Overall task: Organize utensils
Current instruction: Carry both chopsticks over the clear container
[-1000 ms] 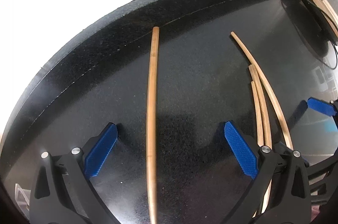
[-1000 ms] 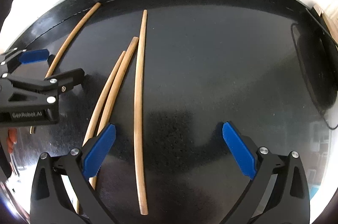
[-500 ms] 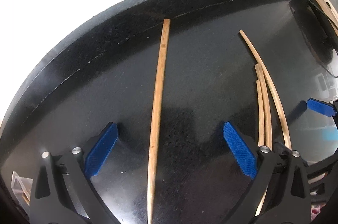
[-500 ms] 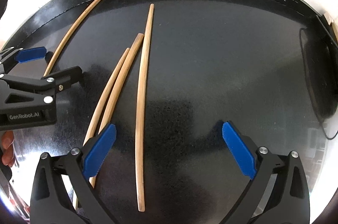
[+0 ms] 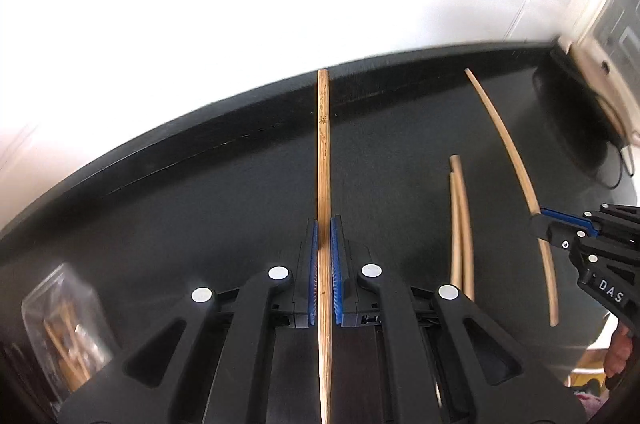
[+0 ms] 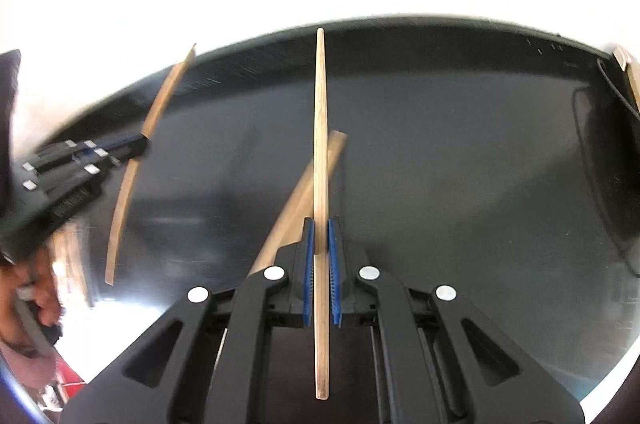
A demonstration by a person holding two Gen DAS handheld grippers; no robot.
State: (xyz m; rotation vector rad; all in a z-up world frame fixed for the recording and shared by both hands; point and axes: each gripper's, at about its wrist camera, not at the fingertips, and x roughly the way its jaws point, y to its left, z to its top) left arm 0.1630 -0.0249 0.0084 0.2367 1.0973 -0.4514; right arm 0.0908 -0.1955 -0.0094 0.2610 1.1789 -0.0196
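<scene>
In the left wrist view my left gripper (image 5: 324, 224) has its jaws closing tight on a wooden chopstick (image 5: 323, 144), pads pressing both sides, the stick lifted off the black table (image 5: 200, 224). My right gripper (image 6: 319, 224) likewise closes on a second chopstick (image 6: 320, 104), which is pinched and raised. Two more chopsticks (image 5: 460, 224) lie side by side on the table, and in the right wrist view these two chopsticks (image 6: 296, 196) sit under the held one. Each view shows the other gripper from the side: the right gripper (image 5: 540, 220) and the left gripper (image 6: 136, 148).
A clear container (image 5: 68, 324) with wooden utensils stands at the lower left of the left wrist view. A dark round object (image 5: 580, 112) with a cable lies at the table's far right. A person's hand (image 6: 36, 296) grips the left tool's handle.
Both grippers went from wide open to shut, each on the chopstick that lay between its fingers. Both have risen, lifting their chopsticks off the table; the other two chopsticks stayed put.
</scene>
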